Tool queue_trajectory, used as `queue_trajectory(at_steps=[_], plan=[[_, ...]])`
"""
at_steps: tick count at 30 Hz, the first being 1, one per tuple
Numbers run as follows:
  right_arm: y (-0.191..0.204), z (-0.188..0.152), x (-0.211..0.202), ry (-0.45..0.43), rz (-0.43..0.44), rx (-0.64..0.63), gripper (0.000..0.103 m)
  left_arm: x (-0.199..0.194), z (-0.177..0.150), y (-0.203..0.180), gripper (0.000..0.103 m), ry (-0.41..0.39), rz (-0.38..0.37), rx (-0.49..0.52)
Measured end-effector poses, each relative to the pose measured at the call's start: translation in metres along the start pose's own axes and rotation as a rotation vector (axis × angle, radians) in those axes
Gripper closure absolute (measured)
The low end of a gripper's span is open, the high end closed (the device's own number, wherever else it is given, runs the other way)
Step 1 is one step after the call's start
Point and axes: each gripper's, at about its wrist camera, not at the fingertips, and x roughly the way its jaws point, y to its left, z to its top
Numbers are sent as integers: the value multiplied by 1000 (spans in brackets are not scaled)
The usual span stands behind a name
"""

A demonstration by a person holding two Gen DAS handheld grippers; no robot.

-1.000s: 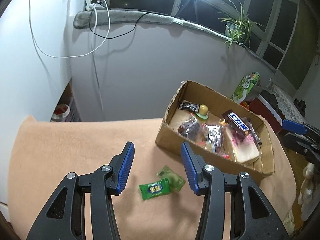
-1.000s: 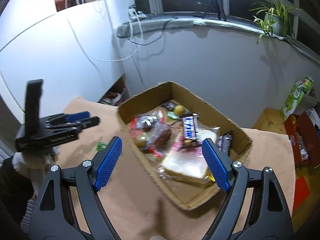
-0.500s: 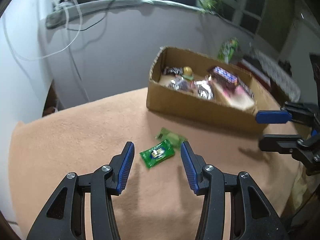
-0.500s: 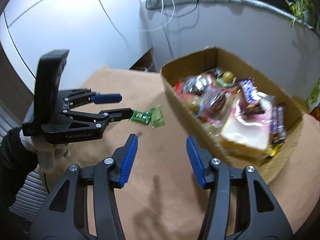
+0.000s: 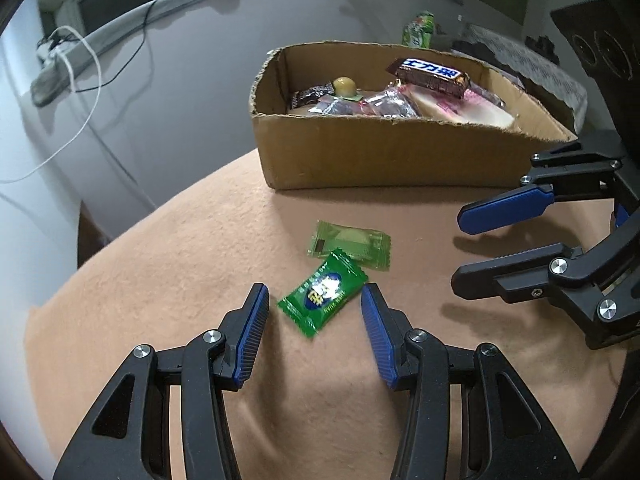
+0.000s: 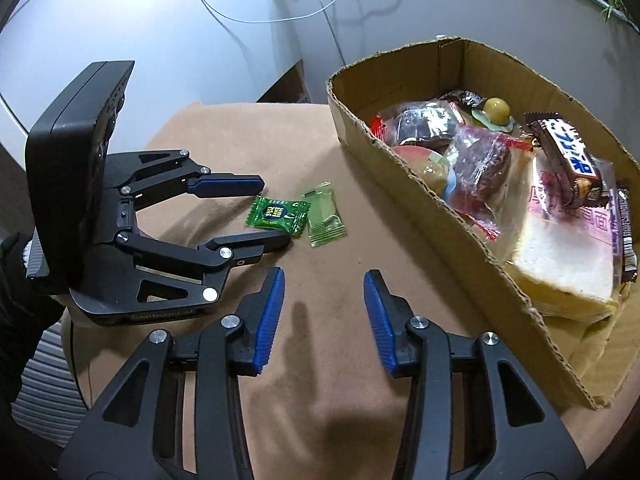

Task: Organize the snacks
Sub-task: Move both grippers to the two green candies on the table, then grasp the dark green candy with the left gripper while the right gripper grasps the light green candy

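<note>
Two small wrapped candies lie side by side on the tan cloth: a dark green one [image 5: 323,297] [image 6: 276,215] and a pale green one [image 5: 349,243] [image 6: 325,220]. My left gripper [image 5: 314,295] [image 6: 274,212] is open and low over the cloth. The dark green candy lies between its blue pads, with a gap on each side. My right gripper [image 6: 324,280] [image 5: 460,252] hovers over bare cloth just short of the candies. Its jaws are closing with nothing between them. A cardboard box [image 5: 380,152] [image 6: 420,184] full of snacks stands behind.
The box holds a chocolate bar [image 6: 570,156], bagged bread [image 6: 560,264], wrapped cakes and a round yellow sweet [image 6: 496,109]. A white wall with a hanging cable [image 5: 76,120] lies beyond the table's far edge. A person's dark-sleeved hand [image 6: 16,280] holds the left gripper.
My left gripper has rolled and come down until its pads flank the dark green candy. My right gripper has dropped from above the box to the cloth beside it, and its jaws have narrowed.
</note>
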Motion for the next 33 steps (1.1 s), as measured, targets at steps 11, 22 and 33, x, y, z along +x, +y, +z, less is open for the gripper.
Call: queue_trajectory(at_steps=[11,22,33], plan=[[4,10,16,8,-32,-24,60,4,1,6,66,-22,-42,-10],[14,20,34,-7,-83,-65,61,-1,-6,16,80,-39,-13,-116],[29,37,51,-7,-132,-138,67,-6,-13,25,80,-39,18,-171]])
